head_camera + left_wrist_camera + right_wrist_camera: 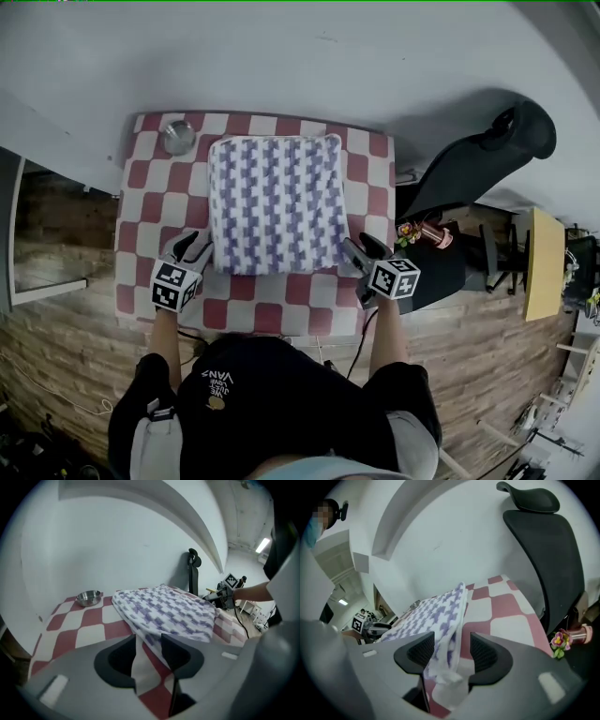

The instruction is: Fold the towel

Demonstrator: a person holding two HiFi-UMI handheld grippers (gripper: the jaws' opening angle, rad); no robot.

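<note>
Landmark: red-and-white checked cloth [141,216] spread over the table against the white wall
Towel [275,202]: white with purple checks, folded into a near-square pad; it lies flat on the middle of the checked cloth, its far edge close to the cloth's wall side and its near edge short of the cloth's front rim
Left gripper [190,248]: over the checked cloth's near left part, at the towel's near left corner and pointing down at a slant; its jaws stand partly apart and grip nothing, with the towel's corner edge just at the mouth of the gap and bare checked cloth showing between them
Right gripper [363,249]: over the checked cloth's near right part, at the towel's near right corner; its jaws are spread wide, and the towel's rumpled corner lies loosely in the gap without being pinched
Metal bowl [177,137]: on the checked cloth's far left corner, just beside the towel and apart from it
Office chair [478,159]: black, off the checked cloth's right side
Flowers [408,232]: a small bunch just past the checked cloth's right edge, at the chair's seat
</note>
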